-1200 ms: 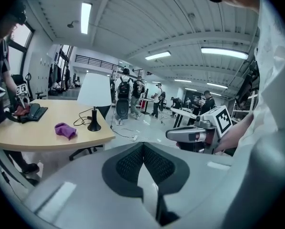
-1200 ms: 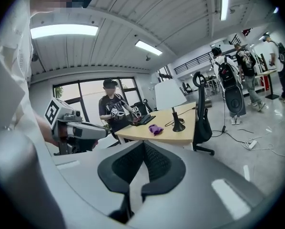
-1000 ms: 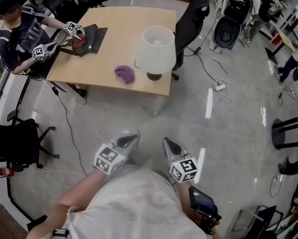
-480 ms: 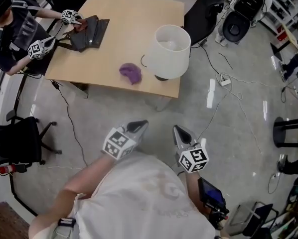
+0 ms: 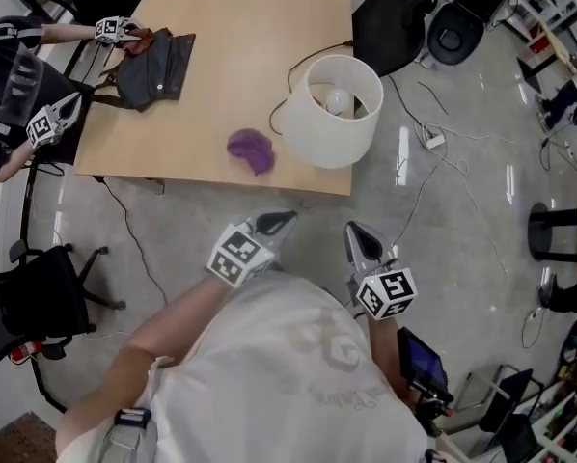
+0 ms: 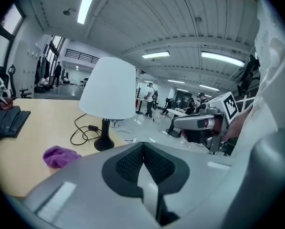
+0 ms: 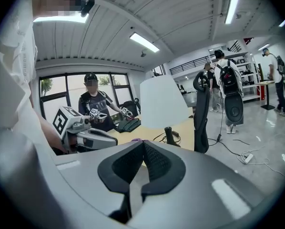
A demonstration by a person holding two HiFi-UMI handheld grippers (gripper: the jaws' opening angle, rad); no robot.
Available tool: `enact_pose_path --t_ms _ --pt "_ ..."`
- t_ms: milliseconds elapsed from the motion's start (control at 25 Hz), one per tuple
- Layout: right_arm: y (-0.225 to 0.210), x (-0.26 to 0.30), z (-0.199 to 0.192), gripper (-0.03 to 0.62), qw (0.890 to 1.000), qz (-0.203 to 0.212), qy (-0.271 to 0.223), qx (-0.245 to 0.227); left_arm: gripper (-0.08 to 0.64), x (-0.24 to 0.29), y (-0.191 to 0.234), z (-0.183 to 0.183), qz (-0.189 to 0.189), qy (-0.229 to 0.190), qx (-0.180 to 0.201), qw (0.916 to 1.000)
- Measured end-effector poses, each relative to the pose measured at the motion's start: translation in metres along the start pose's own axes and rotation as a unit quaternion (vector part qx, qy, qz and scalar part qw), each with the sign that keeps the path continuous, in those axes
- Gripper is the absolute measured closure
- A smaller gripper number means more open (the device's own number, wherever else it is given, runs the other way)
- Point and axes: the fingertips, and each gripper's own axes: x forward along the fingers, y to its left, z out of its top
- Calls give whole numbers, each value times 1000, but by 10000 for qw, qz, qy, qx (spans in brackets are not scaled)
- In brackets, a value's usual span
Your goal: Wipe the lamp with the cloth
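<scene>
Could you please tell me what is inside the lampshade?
Seen from above, a bulb sits inside the lampshade. Whatever holds the bulb lower down is covered by the lampshade's wall.

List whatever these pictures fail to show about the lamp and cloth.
- Lamp: head view, base hidden under its own shade.
- Cloth: right gripper view, nearly all behind the right gripper.
- Lamp cable: head view, far end lost past the table edge.

Around the tabletop (image 5: 233, 29)
We see a dark bag (image 5: 153, 64) at its far left corner, a person (image 5: 7, 83) at its left edge, a black chair (image 5: 393, 19) past the far right corner.
</scene>
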Motion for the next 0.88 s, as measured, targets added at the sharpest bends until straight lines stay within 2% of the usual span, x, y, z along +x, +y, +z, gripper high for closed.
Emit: enact_pose_path --t_ms 120,360,680,880 --pt "-5 9 5 580 9999 -170 -22 21 558 11 11 7 -180 45 79 9998" --pt "-19 18 11 580 9987 -491 -126 106 558 25 21 29 -533 152 476 9973" --pt "-34 25 14 580 9987 -454 -115 216 558 36 43 25 -303 341 216 9987" --pt "-49 26 12 580 9995 -225 -23 208 558 45 49 19 -61 508 323 9982"
